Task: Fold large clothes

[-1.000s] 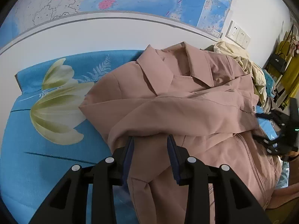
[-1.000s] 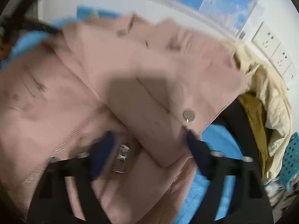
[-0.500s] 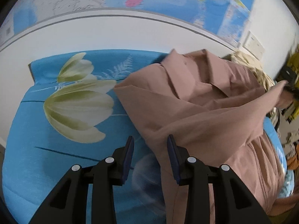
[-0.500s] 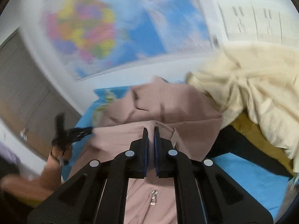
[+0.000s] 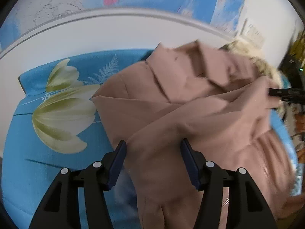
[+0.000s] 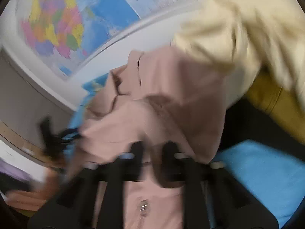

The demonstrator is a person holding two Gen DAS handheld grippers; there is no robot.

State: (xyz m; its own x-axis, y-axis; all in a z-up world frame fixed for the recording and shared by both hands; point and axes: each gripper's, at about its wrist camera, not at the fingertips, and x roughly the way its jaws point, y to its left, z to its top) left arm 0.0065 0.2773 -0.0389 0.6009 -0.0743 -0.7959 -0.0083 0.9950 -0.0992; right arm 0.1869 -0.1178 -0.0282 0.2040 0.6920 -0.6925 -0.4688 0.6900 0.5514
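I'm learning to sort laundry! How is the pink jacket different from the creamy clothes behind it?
The pink jacket is dusty pink; the cream clothes are pale yellowish. The pink jacket lies in front, its collar showing; the cream clothes sit bunched behind it. Both are soft, wrinkled fabric.

Right wrist view heavily motion-blurred: right gripper fingers smeared, can't tell their gap or whether they pinch the pink jacket. Left gripper there only a dark smear. Jacket hem cut off at bottom edge in left wrist view; cream garment mostly hidden behind jacket.
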